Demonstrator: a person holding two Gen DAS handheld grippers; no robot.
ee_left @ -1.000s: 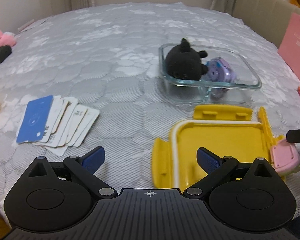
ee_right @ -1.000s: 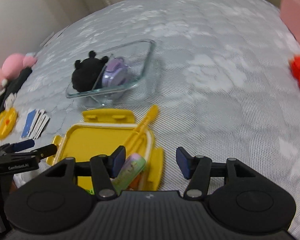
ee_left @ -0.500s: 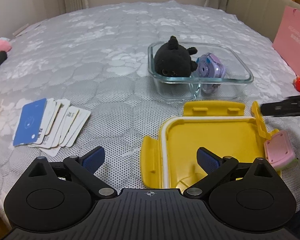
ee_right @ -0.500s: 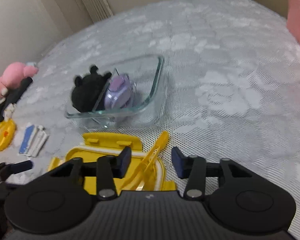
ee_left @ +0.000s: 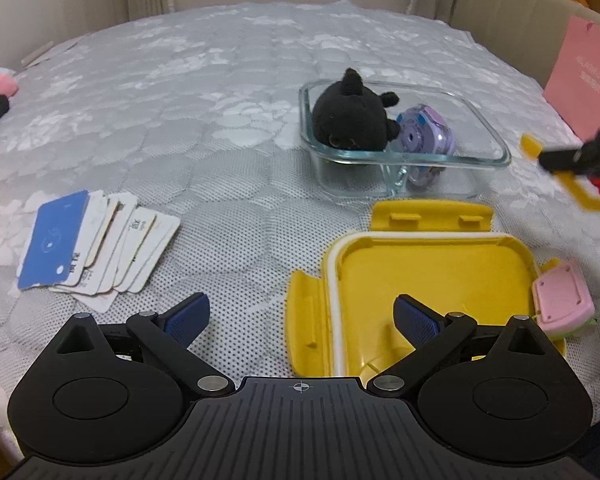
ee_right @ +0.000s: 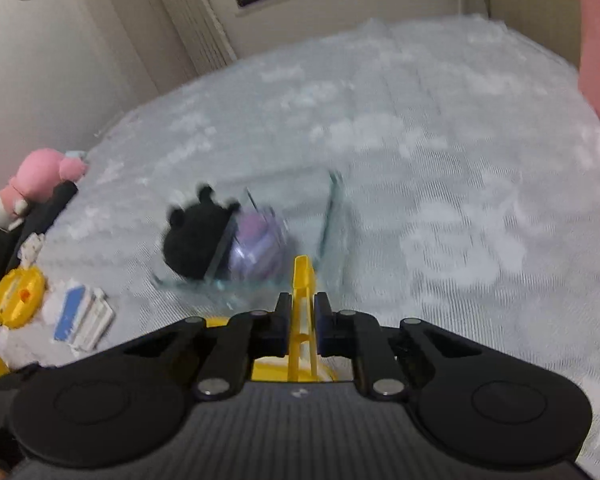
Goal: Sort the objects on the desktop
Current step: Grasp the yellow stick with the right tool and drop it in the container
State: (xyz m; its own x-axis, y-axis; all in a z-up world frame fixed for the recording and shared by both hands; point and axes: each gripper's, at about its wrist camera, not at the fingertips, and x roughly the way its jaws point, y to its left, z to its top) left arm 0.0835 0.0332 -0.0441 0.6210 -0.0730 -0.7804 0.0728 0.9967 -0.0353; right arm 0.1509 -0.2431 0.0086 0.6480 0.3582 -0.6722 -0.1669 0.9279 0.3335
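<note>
Right gripper (ee_right: 301, 325) is seen at the lower centre of the right wrist view, its jaws closed on a narrow yellow plastic strip (ee_right: 301, 280), which is held upright between the pads and projects toward the frame centre. In the left wrist view the same strip (ee_left: 580, 192) is observed at the right edge, clear of the cloth, though blurred. Left gripper (ee_left: 300, 316) is recorded at the lower centre of its view with jaws spread wide and nothing between them; it hangs over the left part of a yellow rectangular plastic lid (ee_left: 432, 268) lying flat on the grey patterned tablecloth (ee_left: 220, 120).

A clear rectangular glass container (ee_left: 496, 136) is located above the lid, right of centre, and is noted to hold a black plush toy (ee_left: 352, 120) and a small purple plastic toy (ee_left: 428, 132) side by side. A pink and green block-shaped item (ee_left: 562, 300) is found touching the lid's right edge. A fanned stack of white cards topped by a blue card (ee_left: 92, 244) is placed at the left of the frame, well apart from the lid. A pink plush figure (ee_right: 44, 176) and a round yellow disc (ee_right: 18, 298) are noted at the left edge of the right wrist view.
</note>
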